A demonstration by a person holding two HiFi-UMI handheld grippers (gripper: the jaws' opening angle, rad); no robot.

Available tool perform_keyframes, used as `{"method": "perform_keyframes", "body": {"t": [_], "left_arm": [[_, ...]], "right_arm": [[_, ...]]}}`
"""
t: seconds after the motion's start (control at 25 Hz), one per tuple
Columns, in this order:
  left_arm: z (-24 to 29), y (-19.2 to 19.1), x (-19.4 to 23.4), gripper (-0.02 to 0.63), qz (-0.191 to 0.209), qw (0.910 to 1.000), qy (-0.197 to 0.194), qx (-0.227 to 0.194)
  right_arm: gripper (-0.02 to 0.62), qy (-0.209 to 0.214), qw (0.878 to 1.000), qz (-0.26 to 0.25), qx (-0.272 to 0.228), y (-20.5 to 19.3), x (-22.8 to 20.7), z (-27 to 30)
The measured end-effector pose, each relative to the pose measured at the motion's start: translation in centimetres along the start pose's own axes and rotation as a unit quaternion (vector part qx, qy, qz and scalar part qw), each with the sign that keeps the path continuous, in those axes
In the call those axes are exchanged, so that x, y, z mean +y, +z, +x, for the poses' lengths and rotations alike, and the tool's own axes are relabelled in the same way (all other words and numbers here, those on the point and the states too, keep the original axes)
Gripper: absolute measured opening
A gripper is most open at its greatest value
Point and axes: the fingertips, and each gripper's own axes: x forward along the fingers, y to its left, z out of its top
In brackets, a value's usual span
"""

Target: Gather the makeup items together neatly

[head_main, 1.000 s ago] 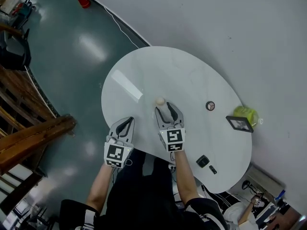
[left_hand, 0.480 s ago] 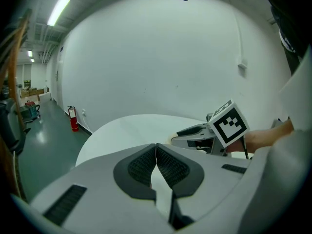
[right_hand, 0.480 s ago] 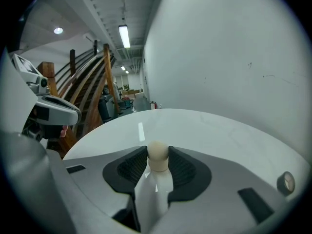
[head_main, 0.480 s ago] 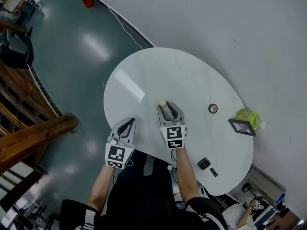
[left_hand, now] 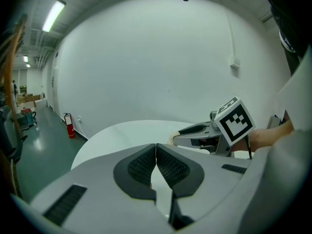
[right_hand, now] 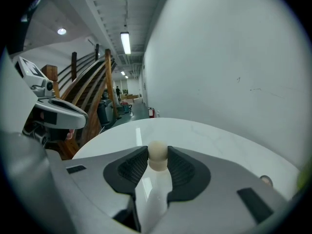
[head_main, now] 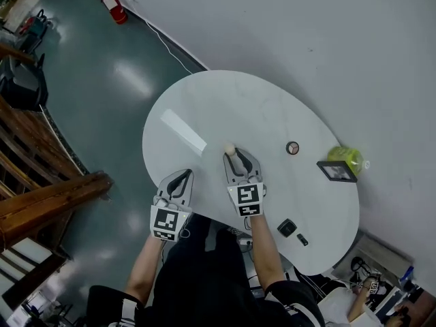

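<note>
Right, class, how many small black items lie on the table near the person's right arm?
2. A squarish black case lies by the table's near edge; a smaller black tube lies just beside it. Others may be hidden.

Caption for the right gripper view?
Right gripper, jaws just closing, pinches a small cream egg-shaped sponge at a white table.

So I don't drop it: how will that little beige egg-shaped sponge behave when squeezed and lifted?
The beige sponge looks matte and soft, so it probably squashes rather than slips. The right claw has just been closing with it between the jaw tips. Rounded, it may roll on the glossy table if released.
</note>
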Motion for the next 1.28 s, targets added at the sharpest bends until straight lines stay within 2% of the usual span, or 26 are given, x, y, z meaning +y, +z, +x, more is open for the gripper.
{"method": "perform_keyframes", "body": {"t": [0.28, 0.44, 0.68, 1.0, 1.28], "left_arm": [[-1.3, 1.7, -4.6, 0.02, 0.024, 0.9992, -0.025, -0.018], [-0.9, 2.3, -8.4, 0.02, 0.044, 0.9978, -0.041, -0.027], [-0.3, 2.7, -15.5, 0.02, 0.079, 0.9911, -0.097, -0.043], [-0.7, 2.5, -25.8, 0.02, 0.119, 0.9775, -0.168, -0.046], [-0.9, 1.7, -34.5, 0.02, 0.152, 0.9591, -0.234, -0.044]], "right_arm": [[0.143, -0.032, 0.999, 0.004, -0.027, 0.7, -1.6, -6.7], [0.141, -0.054, 0.998, 0.014, -0.041, -0.6, -3.4, -10.9], [0.141, -0.114, 0.991, 0.032, -0.06, -3.1, -6.5, -18.1], [0.141, -0.194, 0.977, 0.062, -0.068, -7.6, -10.3, -28.8], [0.141, -0.267, 0.956, 0.102, -0.064, -13.0, -13.1, -37.6]]}}
